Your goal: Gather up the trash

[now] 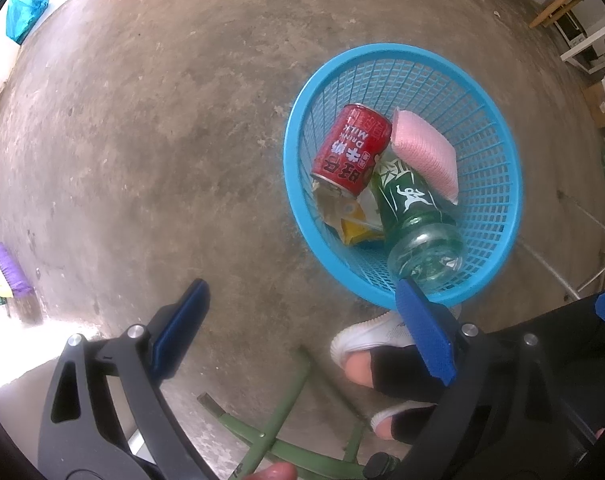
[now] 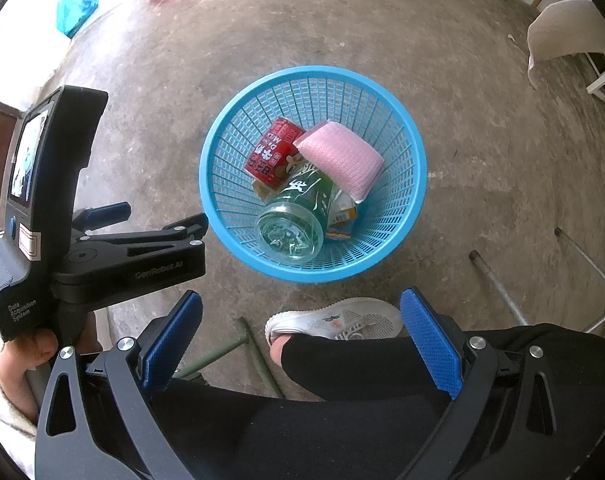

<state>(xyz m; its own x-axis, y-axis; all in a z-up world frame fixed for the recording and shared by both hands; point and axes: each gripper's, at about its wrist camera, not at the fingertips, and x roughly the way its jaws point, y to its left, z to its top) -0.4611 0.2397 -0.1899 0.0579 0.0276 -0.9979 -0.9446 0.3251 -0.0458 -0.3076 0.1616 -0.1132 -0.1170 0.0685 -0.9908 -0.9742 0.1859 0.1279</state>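
Both of my grippers hang empty over the concrete floor (image 2: pixel 482 128), the left gripper (image 1: pixel 302 320) and the right gripper (image 2: pixel 302 328) each spread wide. Just past their blue pads (image 2: pixel 432 344) I see the blue mesh basket (image 2: pixel 226 184) standing upright. Inside it lie a red can (image 2: pixel 274 154), a pink sponge (image 2: pixel 340 158) leaning on a green bottle (image 2: pixel 302 208), and a crumpled yellow wrapper (image 1: pixel 352 224). A white shoe (image 2: pixel 334 318) sits just beside the basket.

The left gripper (image 1: pixel 302 328) is hanging wide apart and empty over the concrete floor (image 1: pixel 142 140), while the blue basket (image 1: pixel 502 208) is holding a red can (image 1: pixel 348 148), green bottle (image 1: pixel 414 216) and pink sponge (image 1: pixel 426 156) (all touching).
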